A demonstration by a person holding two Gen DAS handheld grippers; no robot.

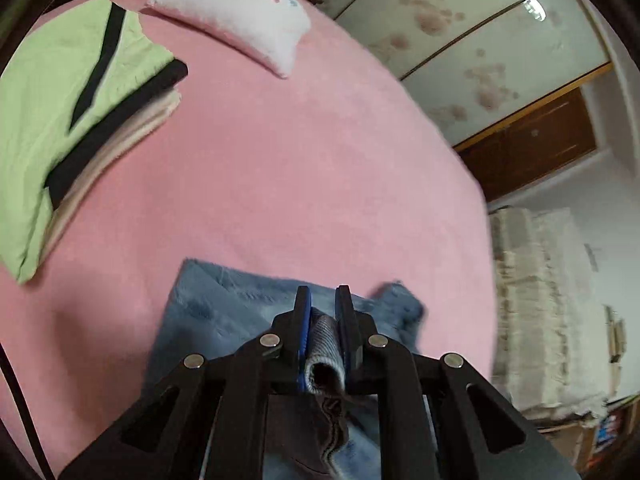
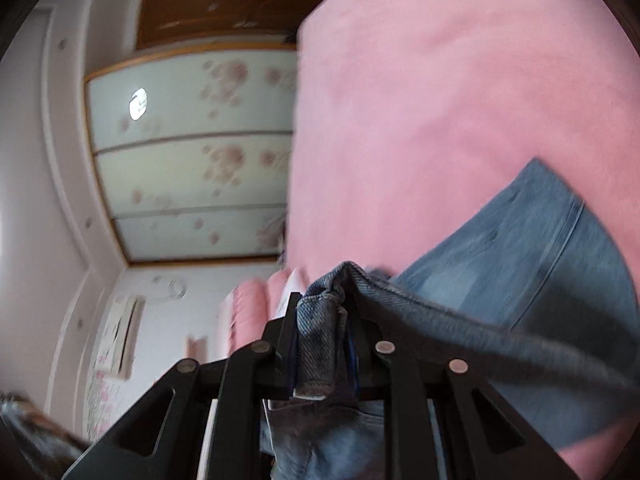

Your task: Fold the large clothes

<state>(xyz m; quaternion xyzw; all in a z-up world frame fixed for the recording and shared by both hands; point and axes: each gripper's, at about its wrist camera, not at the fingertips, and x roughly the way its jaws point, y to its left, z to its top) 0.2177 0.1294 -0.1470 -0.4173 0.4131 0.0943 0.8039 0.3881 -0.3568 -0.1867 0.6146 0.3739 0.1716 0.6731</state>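
My left wrist cam looked steeply down, close over the pink bedsheet (image 1: 280, 184). The right one sat rolled sideways, nearer level. Both caught the flowered wardrobe doors (image 2: 192, 152) and jeans (image 1: 224, 308).

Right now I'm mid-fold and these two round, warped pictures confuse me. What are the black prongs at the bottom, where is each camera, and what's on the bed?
Each picture comes from a wide-angle camera mounted on a handheld gripper, looking forward along its two black fingers; a person carries one in each hand. In the left wrist view, the left gripper is shut on a bunched fold of the blue jeans. In the right wrist view, tilted sideways, the right gripper is shut on another thick denim edge of the same jeans. The rest of the jeans lies on the pink bedspread. Also there: a folded green garment on a stack, and a white pillow. Behind stands a wardrobe.
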